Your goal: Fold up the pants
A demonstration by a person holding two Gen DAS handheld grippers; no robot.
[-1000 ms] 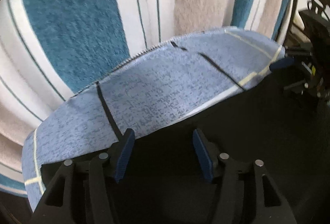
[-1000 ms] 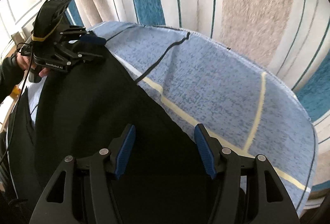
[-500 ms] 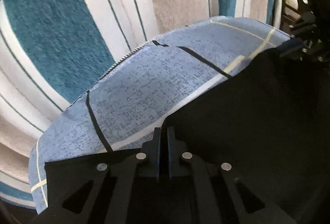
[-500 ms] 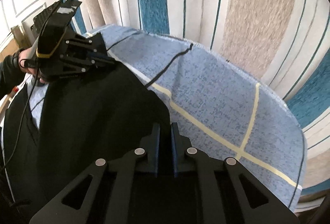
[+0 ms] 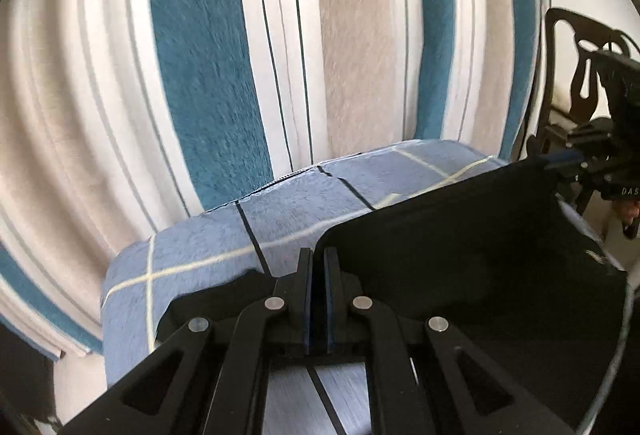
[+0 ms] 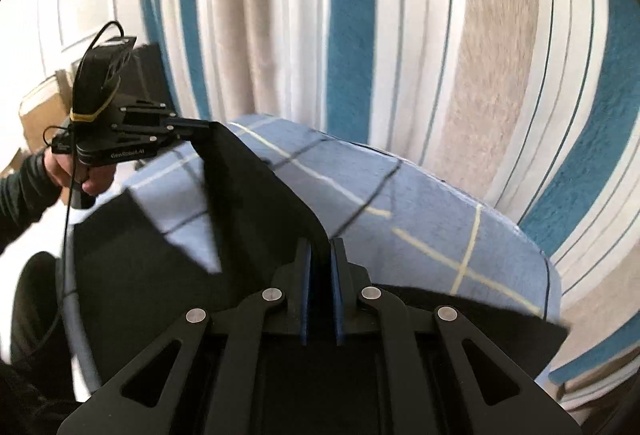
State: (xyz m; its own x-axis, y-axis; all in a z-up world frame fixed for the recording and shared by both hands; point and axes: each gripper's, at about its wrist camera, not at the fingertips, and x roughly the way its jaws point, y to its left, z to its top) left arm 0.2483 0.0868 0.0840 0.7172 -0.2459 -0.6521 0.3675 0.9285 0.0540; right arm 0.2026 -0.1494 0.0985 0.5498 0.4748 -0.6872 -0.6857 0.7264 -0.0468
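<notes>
One pair of black pants and two grippers are in view, over a surface under a light blue checked cover (whether a bed or a counter cannot be told), with one striped curtain of teal, white and beige hanging behind its far edge.

The left gripper has its jaws together, clamped on one corner of the pants' top edge; the black cloth runs from the blue pads off to the right. The right gripper is likewise clamped on the other corner of that edge, cloth pinched between its pads. Both sets of jaws have just been closing, with the pants between them.

The top edge of the pants is stretched in the air between the two grippers, above the far part of the cover, and the rest of the cloth hangs down and lies toward the near edge. In the right wrist view a hand in a dark sleeve holds the left gripper's handle. A dark chair back stands beyond the cover's right edge
</notes>
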